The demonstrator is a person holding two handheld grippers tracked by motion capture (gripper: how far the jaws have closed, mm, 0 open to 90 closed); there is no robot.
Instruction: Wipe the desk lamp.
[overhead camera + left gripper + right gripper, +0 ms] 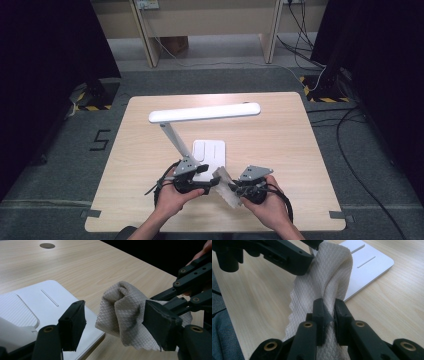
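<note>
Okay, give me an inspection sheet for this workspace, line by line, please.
Surface: light wooden table, bare around the lamp.
Job's things: crumpled paper towel held just off the front corner of the white desk lamp's base; lamp head folded level above the table.
Clutter: nothing seen.
Grippers: right gripper pinches the towel; left gripper open, towel between its pads.
Cables: black cables on the floor at right; one trailing from each gripper.
Surroundings: grey floor, black curtains, wooden furniture legs behind.
</note>
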